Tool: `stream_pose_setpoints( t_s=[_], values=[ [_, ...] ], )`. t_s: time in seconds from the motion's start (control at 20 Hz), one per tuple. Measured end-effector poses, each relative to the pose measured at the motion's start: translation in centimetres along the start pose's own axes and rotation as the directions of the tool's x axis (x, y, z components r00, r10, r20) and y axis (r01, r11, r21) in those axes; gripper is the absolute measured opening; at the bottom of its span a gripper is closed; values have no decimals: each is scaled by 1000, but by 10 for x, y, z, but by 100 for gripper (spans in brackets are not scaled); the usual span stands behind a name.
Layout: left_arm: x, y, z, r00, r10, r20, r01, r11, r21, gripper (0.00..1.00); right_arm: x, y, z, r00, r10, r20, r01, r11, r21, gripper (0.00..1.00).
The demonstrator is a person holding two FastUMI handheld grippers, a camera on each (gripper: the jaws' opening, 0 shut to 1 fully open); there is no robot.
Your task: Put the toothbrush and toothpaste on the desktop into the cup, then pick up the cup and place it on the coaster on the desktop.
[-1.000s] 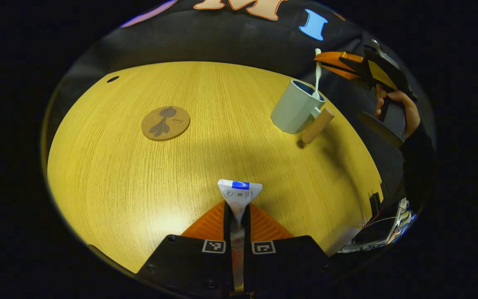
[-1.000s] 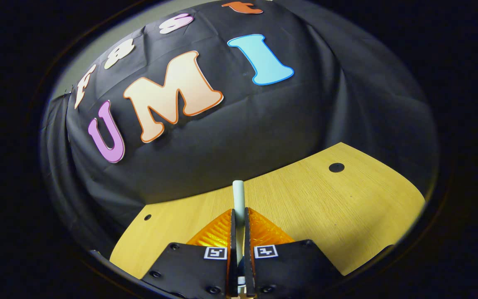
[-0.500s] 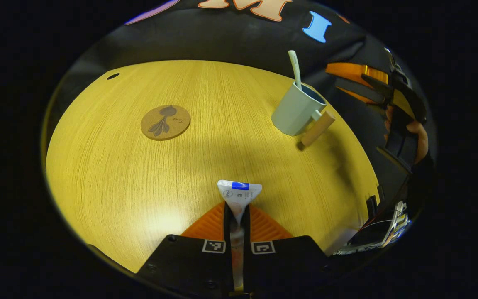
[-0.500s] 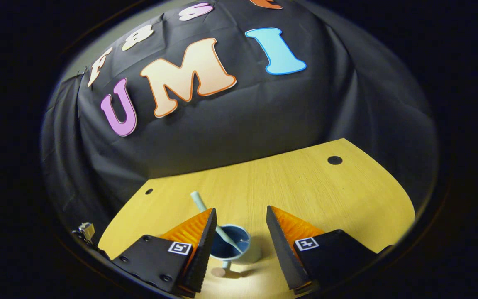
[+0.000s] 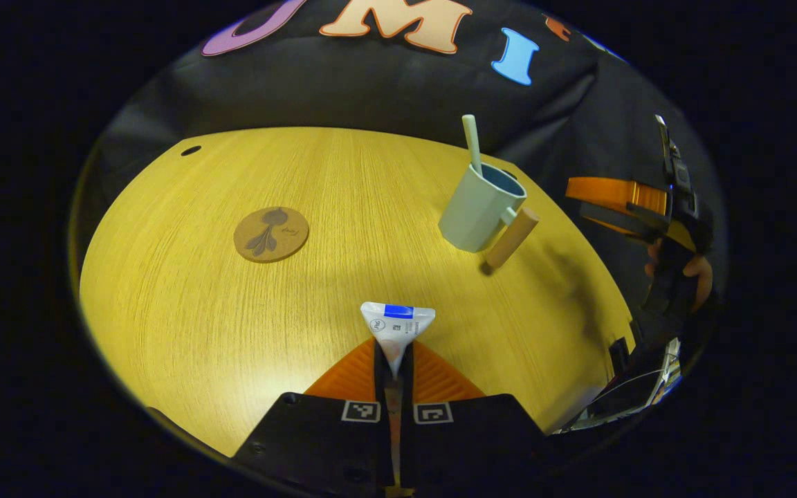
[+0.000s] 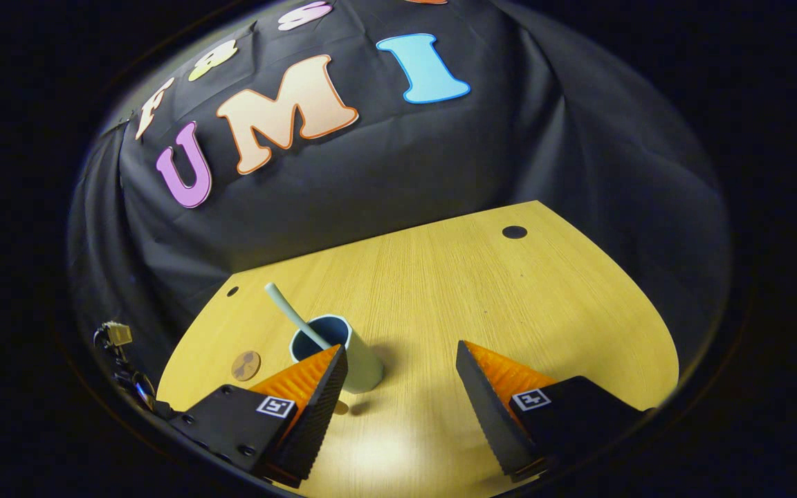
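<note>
Showing a broad stretch of bare wooden table (image 5: 184, 311) between coaster (image 5: 271, 234), cup (image 5: 476, 211) and toothpaste (image 5: 396, 328), in the left gripper view. Curved far edge of table meeting black cloth wall (image 5: 371, 90); small dark hole (image 5: 190, 150) near far left corner. Cup standing close to right-hand table edge, with only a narrow strip of wood beyond it. In the right gripper view, open wood to the right of cup (image 6: 343, 353), reaching to another dark hole (image 6: 514, 232) near the far edge.

Cup: pale grey-green outside, dark blue inside, upright, with a straight wooden peg handle (image 5: 511, 238) jutting toward the near right. Toothbrush (image 5: 472, 144): pale stick leaning in the cup, upper end well above the rim, tilted to the left in both views (image 6: 291, 315). Toothpaste: white tube with a blue band, flat crimped end pointing forward, raised above the table. Coaster: round, cork-brown, dark plant motif, lying flat, well apart from the cup; seen small to the left of the cup in the right gripper view (image 6: 245, 364).

Left hand-held gripper (image 5: 394, 360): fingers clenched on the toothpaste, pointing across the table. Right hand-held gripper (image 6: 398, 373): released, fingers spread wide, left finger overlapping the cup's near side in its own view, contact not discernible. Seen in the left gripper view (image 5: 623, 207) beyond the right table edge, apart from the cup, held from below by a hand (image 5: 696, 266).
</note>
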State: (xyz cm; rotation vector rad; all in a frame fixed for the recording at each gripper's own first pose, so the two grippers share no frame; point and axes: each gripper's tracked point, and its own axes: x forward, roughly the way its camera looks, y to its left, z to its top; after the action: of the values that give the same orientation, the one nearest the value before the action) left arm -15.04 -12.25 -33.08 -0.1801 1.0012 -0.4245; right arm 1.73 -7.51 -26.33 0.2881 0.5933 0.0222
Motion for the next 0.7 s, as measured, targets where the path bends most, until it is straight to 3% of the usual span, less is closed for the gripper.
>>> stream_pose_setpoints(
  t_s=[0.2, 0.3, 0.35, 0.4, 0.65, 0.7],
  values=[
    [-12, -20, 29, 994, -38, 105, 39, 999, -2, 3, -9, -4, -3, 1000, 14, -3, -15, 999, -49, 98],
    [-18, -27, 47, 987, -42, 158, 40, 999, 13, 3, -12, -6, -6, 1000, 22, -4, -22, 998, -59, 98],
    [-21, -32, 58, 982, -50, 181, 48, 999, 18, 3, -14, -9, -7, 1000, 15, -7, -15, 998, -61, 93],
    [-24, -37, 68, 978, -59, 200, 56, 998, 23, 5, -16, -11, -9, 1000, 11, -7, -12, 998, -61, 98],
    [-34, -66, 137, 939, -114, 323, 80, 990, 115, 3, -26, -17, -15, 1000, 11, -6, -11, 999, -47, 99],
    [-36, -74, 152, 927, -138, 349, 94, 986, 140, 3, -29, -18, -18, 1000, 8, -7, -9, 999, -41, 94]
  ],
)
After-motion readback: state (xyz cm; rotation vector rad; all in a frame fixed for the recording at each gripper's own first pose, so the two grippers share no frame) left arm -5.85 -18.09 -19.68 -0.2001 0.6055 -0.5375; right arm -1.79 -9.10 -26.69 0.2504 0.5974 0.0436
